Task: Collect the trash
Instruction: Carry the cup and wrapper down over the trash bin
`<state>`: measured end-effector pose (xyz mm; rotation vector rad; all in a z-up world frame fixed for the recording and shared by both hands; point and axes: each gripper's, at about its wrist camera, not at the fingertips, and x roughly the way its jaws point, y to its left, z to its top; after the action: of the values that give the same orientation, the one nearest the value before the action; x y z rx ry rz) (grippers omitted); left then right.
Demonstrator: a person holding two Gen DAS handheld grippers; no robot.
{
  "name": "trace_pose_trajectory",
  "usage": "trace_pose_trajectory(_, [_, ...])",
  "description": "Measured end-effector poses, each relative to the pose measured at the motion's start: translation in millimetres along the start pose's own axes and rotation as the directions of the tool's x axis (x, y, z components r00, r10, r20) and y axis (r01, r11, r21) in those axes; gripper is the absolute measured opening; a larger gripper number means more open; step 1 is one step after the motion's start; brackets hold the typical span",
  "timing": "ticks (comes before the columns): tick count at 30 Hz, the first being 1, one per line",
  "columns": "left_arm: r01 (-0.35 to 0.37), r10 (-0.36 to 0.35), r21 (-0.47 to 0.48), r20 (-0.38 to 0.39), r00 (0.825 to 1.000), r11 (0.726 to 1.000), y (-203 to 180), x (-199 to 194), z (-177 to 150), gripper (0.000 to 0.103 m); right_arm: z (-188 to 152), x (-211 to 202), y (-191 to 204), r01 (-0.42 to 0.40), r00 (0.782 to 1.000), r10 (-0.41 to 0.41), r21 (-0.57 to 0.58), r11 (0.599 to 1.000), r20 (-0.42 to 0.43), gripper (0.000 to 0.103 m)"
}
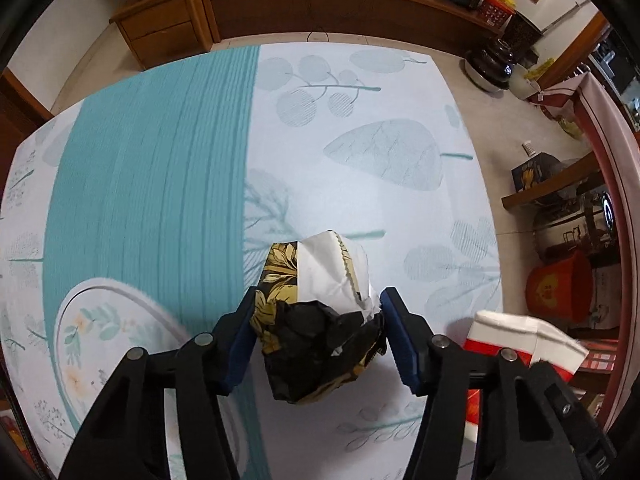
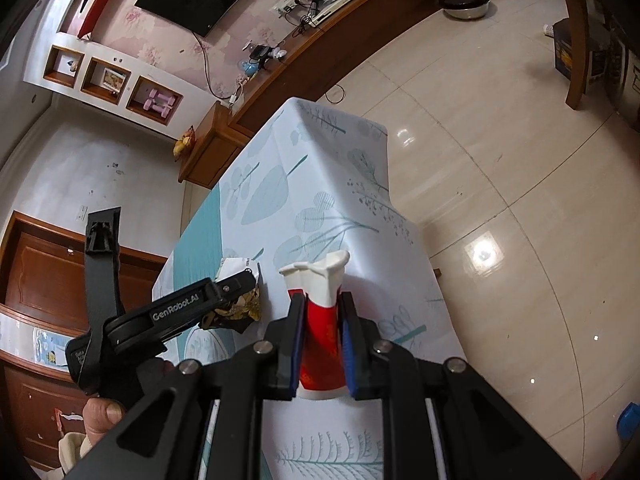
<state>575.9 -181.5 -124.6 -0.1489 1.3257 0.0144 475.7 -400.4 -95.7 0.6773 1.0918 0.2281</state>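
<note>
With the right gripper clamped on the red-and-white carton, centre the half-open left gripper around the crumpled wrapper on the counter, then close fully.

The lower part of the crumpled wrapper lay behind the left gripper, so contact with its pads could not be told. The red and white carton was cut off behind the gripper's arm. In the right wrist view, the carton's base was hidden, and the person's hand was mostly covered.
</note>
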Motion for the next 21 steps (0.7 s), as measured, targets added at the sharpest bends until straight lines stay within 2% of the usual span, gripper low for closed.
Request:
trace_pose_trajectory(6, [-0.012, 0.013, 0.045, -0.011, 1.0, 0.999, 14, -16, -36, 0.057, -24, -1, 9, 0.003, 1.0, -0.003, -0.019, 1.0, -0.018, 0.016])
trace_pose_trajectory(11, [0.001, -0.001, 0.057, -0.002, 1.0, 0.998, 39, -43, -78, 0.057, -58, -7, 24, 0.008, 0.999, -0.01, -0.044, 0.999, -0.037, 0.016])
trace_pose_trajectory(16, [0.052, -0.053, 0.056, 0.017, 0.998, 0.997, 82, -80, -129, 0.057, -108, -25, 49, 0.016, 1.0, -0.018, -0.081, 0.997, -0.026, 0.016])
trace_pose_trajectory(21, [0.085, -0.092, 0.11, 0.063, 0.994, 0.99, 128, -130, -198, 0.057, -170, -53, 70, 0.032, 0.999, -0.031, -0.078, 0.996, 0.013, 0.016])
